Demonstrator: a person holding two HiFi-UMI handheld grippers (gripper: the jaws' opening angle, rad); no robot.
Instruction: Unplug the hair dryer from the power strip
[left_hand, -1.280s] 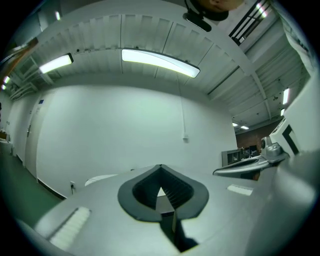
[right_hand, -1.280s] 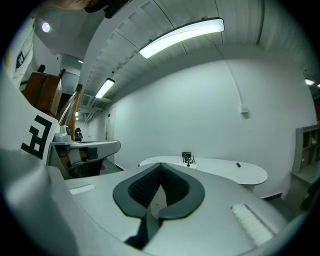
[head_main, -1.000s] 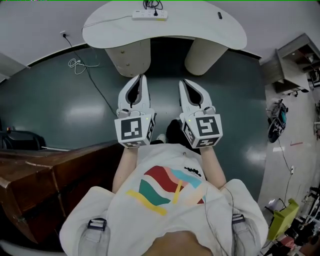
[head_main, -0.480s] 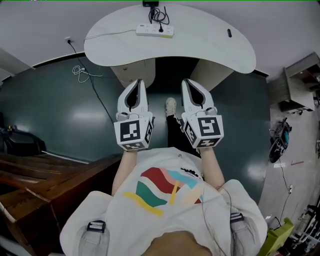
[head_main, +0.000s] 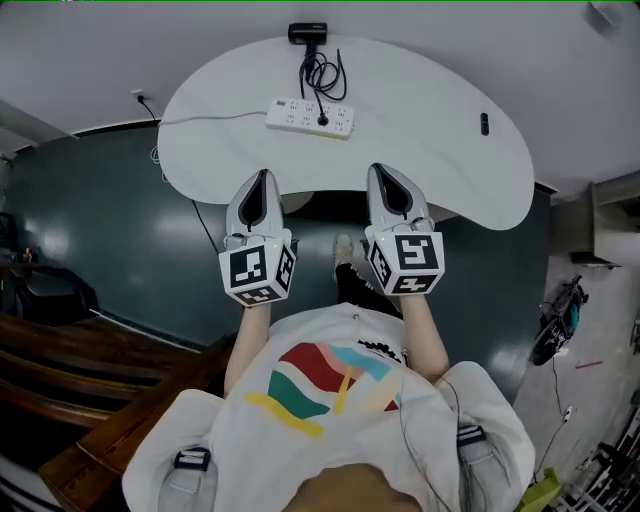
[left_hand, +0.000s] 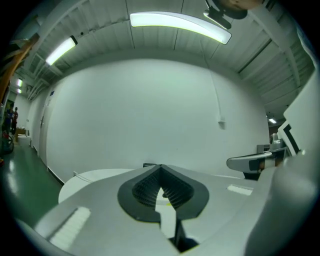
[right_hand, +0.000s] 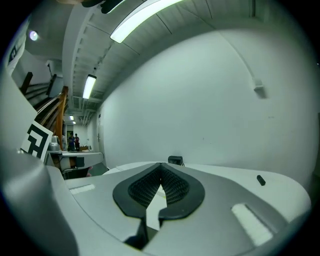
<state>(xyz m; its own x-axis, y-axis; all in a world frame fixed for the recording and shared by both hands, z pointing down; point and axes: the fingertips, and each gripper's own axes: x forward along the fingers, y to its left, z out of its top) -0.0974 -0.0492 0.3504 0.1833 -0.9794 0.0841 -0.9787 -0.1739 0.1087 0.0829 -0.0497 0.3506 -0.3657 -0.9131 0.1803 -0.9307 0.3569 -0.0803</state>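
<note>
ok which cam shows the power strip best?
Head view: the white rectangular power strip lies whole on the white curved table, a black plug in it. In the gripper views the shut left tool and right tool block it; can't make it out.

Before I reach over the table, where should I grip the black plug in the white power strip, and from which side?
Likely the black plug by its body, from above, near side: it sits in the top of the flat white power strip, and its black cable leads to the far edge.
</note>
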